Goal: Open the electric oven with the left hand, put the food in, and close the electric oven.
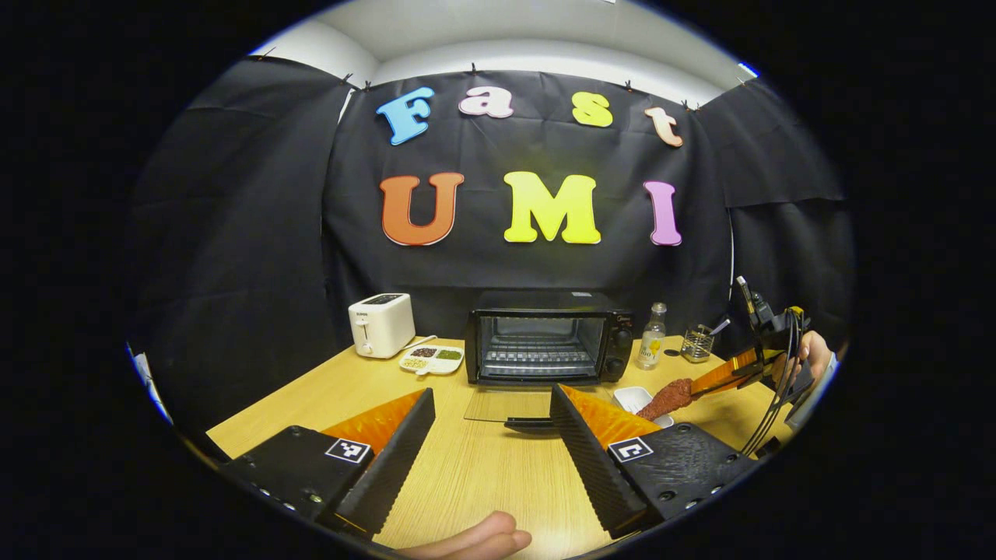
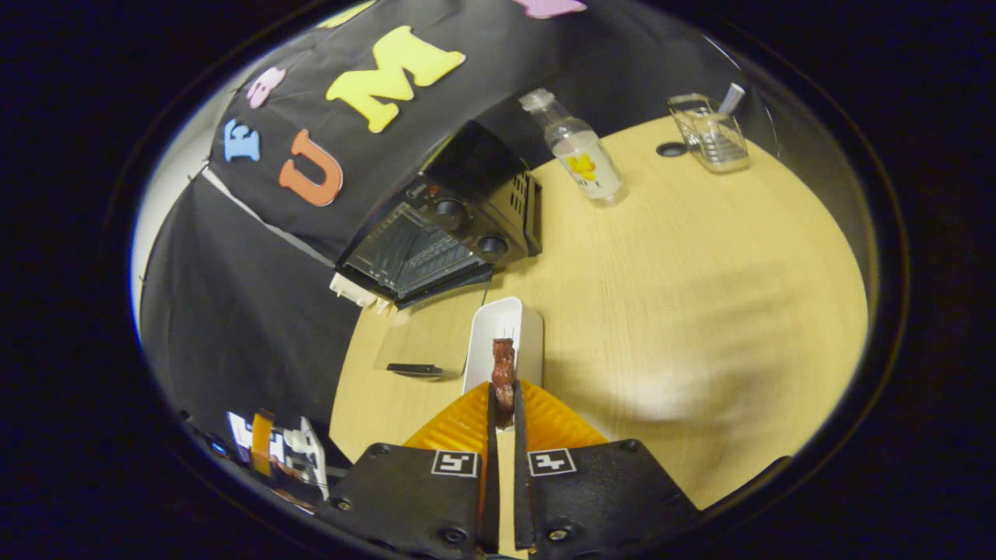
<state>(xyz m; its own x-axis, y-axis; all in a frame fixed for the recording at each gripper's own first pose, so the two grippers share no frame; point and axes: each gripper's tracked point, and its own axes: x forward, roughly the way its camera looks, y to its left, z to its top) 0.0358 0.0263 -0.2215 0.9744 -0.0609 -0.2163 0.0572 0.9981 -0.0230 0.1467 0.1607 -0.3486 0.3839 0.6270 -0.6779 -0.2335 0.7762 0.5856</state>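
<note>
The oven (image 1: 547, 336) stands with its glass door folded down flat. The right gripper (image 2: 503, 404) pinches a reddish-brown, rough-surfaced piece of food (image 2: 503, 373); the left gripper (image 1: 492, 435) is spread wide, holding nothing.

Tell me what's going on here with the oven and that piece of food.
A person is working with a claw in each hand. The electric oven already has its glass door folded down flat onto the wooden table. The left claw is open and empty, hanging in front of the door. The right claw is shut on a reddish-brown piece of food, held above the white dish beside the oven. The food is not yet in the oven.
</note>
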